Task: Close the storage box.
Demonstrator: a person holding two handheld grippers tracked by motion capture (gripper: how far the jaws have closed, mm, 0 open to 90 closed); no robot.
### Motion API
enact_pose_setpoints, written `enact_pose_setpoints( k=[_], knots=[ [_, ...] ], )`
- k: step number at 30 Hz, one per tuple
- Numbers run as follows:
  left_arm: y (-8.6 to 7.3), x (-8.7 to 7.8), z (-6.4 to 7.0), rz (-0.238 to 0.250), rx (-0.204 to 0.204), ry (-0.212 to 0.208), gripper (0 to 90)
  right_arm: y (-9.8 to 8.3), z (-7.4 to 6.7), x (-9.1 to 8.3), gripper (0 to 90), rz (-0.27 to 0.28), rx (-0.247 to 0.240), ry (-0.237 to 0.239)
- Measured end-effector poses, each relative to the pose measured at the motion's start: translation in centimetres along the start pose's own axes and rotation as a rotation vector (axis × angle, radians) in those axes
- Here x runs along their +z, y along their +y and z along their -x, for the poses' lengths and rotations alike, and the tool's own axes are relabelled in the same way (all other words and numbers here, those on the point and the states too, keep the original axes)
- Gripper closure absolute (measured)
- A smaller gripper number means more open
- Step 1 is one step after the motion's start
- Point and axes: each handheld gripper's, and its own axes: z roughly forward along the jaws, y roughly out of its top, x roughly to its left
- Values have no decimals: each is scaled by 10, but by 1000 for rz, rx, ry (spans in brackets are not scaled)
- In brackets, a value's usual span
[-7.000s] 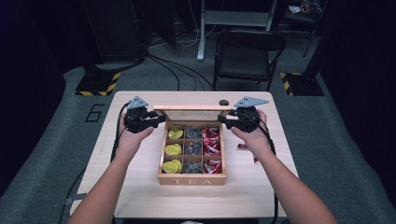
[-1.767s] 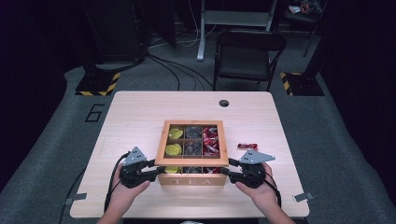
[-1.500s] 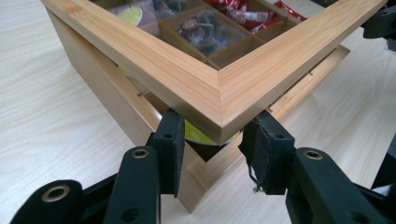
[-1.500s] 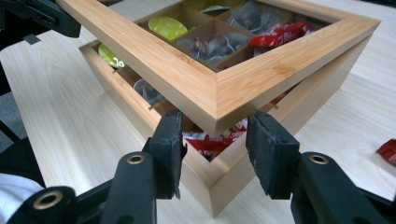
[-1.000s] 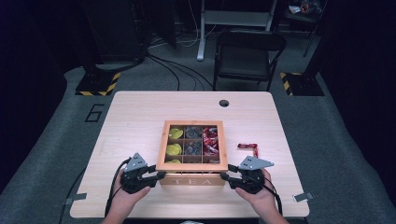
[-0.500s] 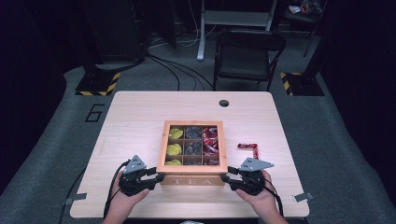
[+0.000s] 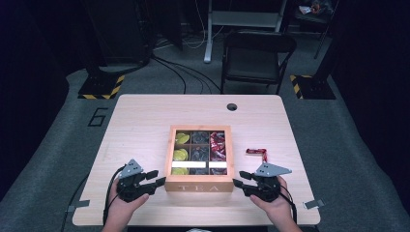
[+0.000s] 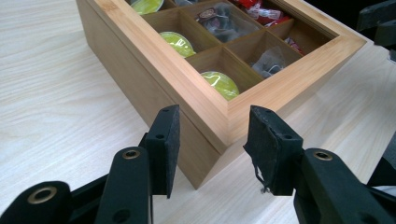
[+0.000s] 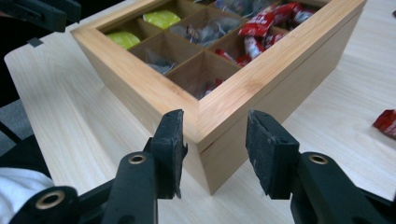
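Observation:
A wooden tea box [image 7: 198, 186] lies near the table's front edge, its lid marked TEA. Its compartments hold yellow-green capsules [image 8: 219, 84], dark tea bags [image 8: 224, 25] and red packets [image 9: 261, 21]. My left gripper [image 7: 155, 180] straddles the box's [image 8: 187, 88] near left corner. Its jaws have just been opening, and the pads [image 8: 166, 144] stand beside the wood without pressing. At the near right corner of the box [image 9: 261, 79], my right gripper [image 7: 240, 178] is open too, a pad [image 9: 268, 154] on each side of the corner.
One red packet [image 7: 256, 153] lies loose on the table right of the box, seen also in the right gripper view [image 9: 385, 122]. A cable hole [image 7: 232, 107] marks the table's far edge. A black chair [image 7: 256, 53] stands behind the table.
Seven seconds ago both grippers held the box farther back; it now rests near the front edge. Since 1.8 s ago the grippers have slid to the box's front corners; in the last second little moved.

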Motion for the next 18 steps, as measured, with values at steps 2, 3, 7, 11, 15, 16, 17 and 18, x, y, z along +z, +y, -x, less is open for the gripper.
enact_pose_setpoints(
  k=[2,3,7,11,15,16,17,18],
  knots=[
    [1,-2,-2,1,-11,4,540,2,3,-3,560,16,7,-11],
    [1,-3,-4,4,-14,6,540,3,5,-5,560,22,11,-16],
    [2,-4,-9,3,-17,16,530,5,14,-12,554,46,31,-46],
    [1,-2,-14,2,-6,39,494,2,24,-13,534,45,43,-92],
    [1,-4,-17,4,2,33,472,-2,30,-13,514,50,66,-111],
    [1,-5,-16,6,-1,30,465,-2,30,-14,507,53,63,-110],
    [1,-5,-16,6,-1,30,456,-2,30,-14,500,55,61,-109],
    [1,-6,-15,8,8,28,456,-2,30,-14,500,55,61,-109]
  ],
)
